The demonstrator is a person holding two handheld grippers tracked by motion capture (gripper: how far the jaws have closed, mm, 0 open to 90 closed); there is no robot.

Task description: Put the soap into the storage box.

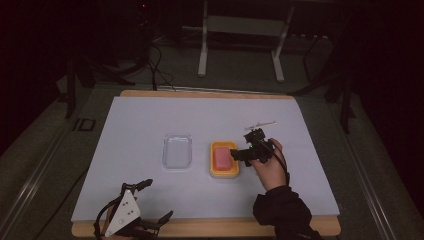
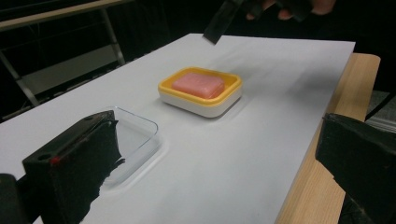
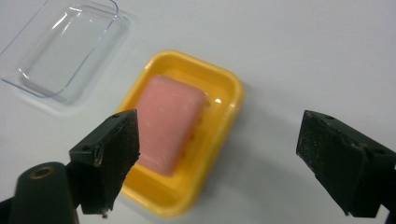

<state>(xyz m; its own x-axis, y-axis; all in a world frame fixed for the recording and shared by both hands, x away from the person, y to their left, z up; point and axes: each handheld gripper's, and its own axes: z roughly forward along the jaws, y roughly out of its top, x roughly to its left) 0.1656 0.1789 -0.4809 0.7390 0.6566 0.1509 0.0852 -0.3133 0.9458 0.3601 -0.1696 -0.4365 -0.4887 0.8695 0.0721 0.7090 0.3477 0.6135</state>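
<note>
A yellow soap dish with a pink bar of soap in it sits right of the table's middle. Left of it lies a clear plastic tray. A hand holds my right gripper just right of the dish and above it, jaws open. In the right gripper view the right gripper is spread wide, with the soap and dish beside its left jaw. My left gripper rests open at the front left edge. In the left gripper view the left gripper faces the dish and tray.
A white sheet covers the wooden table. A thin pale strip shows just beyond the right gripper. A metal stand and cables stand on the dark floor behind the table.
</note>
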